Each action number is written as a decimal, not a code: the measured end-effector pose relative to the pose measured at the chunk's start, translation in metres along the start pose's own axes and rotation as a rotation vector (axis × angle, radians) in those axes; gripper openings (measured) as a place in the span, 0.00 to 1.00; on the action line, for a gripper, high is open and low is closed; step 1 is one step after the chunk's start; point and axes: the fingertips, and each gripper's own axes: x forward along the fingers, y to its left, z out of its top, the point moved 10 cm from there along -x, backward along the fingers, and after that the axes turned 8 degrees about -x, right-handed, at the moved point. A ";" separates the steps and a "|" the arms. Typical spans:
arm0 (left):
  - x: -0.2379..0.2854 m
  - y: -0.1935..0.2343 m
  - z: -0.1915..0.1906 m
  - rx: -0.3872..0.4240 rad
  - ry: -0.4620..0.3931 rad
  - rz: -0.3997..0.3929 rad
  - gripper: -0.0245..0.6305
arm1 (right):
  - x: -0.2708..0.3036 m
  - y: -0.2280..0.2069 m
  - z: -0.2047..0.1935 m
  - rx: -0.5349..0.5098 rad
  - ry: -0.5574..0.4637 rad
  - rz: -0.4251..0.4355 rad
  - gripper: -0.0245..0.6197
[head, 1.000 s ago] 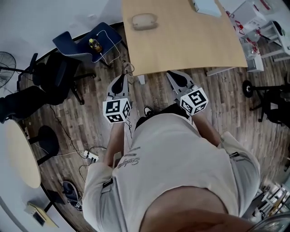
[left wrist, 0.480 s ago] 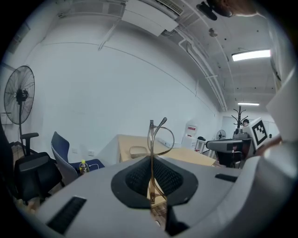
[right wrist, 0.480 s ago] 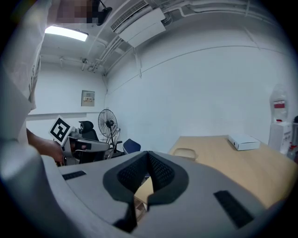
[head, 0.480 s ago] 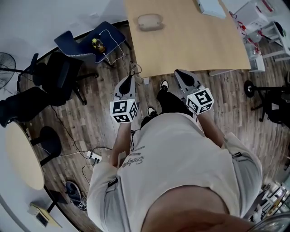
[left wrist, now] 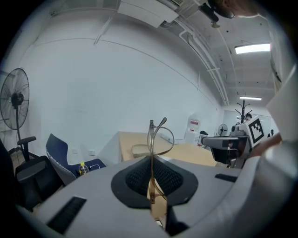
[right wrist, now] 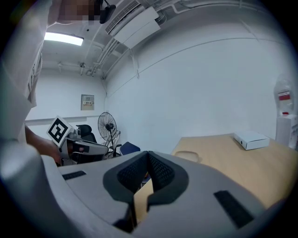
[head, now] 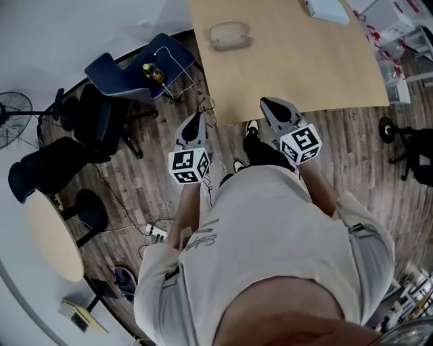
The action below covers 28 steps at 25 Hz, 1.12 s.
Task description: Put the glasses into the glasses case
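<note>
1. The glasses (left wrist: pixel 151 135) are a thin gold wire frame with rounded clear lenses. They stand upright above the left gripper (left wrist: pixel 152 160), which pinches a slim metal part of them.
2. The left gripper's jaws are pressed together on that part. Their dark pads have a fine gridded texture, set in smooth grey shells.
3. The right gripper (right wrist: pixel 148 155) has its jaws closed against each other with nothing between them, and the same dark ribbed pads.
4. The glasses case (head: pixel 229 34) is a beige, rounded oblong. It lies on the far part of the pale wooden bench (head: pixel 291 67), well apart from both grippers.
5. Both grippers hover just off the bench's near edge, above a wood-plank floor (head: pixel 135 182).
6. A flat white box (head: pixel 327 8) sits at the bench's far right corner.
</note>
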 end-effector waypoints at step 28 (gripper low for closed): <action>0.219 0.006 0.100 0.194 0.113 -0.030 0.07 | 0.105 -0.181 -0.021 0.022 0.017 -0.025 0.03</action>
